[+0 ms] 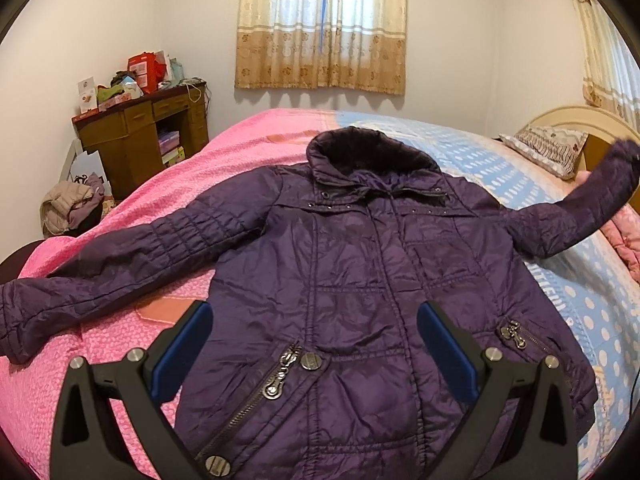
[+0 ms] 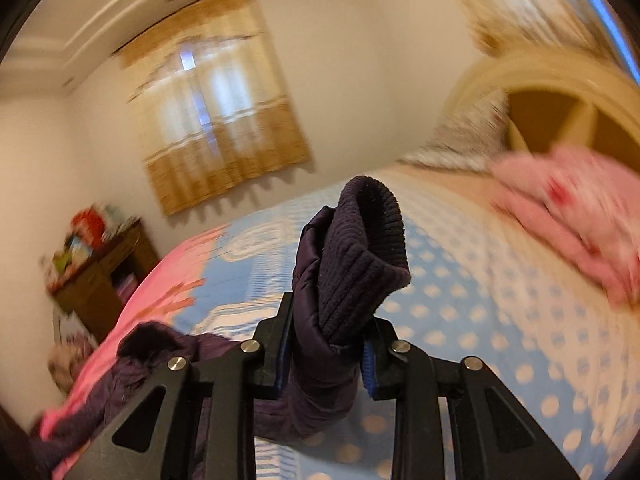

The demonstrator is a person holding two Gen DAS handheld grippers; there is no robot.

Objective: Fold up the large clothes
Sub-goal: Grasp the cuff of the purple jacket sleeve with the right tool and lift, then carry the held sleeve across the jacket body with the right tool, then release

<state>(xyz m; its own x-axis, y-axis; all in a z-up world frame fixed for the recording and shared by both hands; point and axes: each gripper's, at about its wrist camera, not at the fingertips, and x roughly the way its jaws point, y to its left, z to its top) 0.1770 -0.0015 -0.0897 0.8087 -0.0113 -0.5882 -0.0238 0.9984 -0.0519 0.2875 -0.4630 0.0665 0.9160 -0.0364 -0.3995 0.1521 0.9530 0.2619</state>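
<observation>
A dark purple quilted jacket [image 1: 352, 280] lies face up on the bed, its collar toward the far wall and its left sleeve spread flat. My left gripper [image 1: 316, 344] hangs open over the jacket's lower front, its blue pads on either side of the zip, holding nothing. The jacket's right sleeve [image 1: 592, 204] is lifted off the bed. My right gripper [image 2: 326, 344] is shut on that sleeve just behind its ribbed knit cuff [image 2: 364, 248], which sticks up between the fingers. The rest of the jacket [image 2: 132, 364] trails off to the lower left in the blurred right wrist view.
The bed has a pink cover [image 1: 120, 220] on the left and a blue dotted one [image 1: 560, 280] on the right. A pillow [image 1: 548, 148] and headboard [image 1: 580, 120] lie at the right, pink bedding [image 2: 580, 216] beside them. A cluttered wooden desk [image 1: 140, 132] stands at the back left.
</observation>
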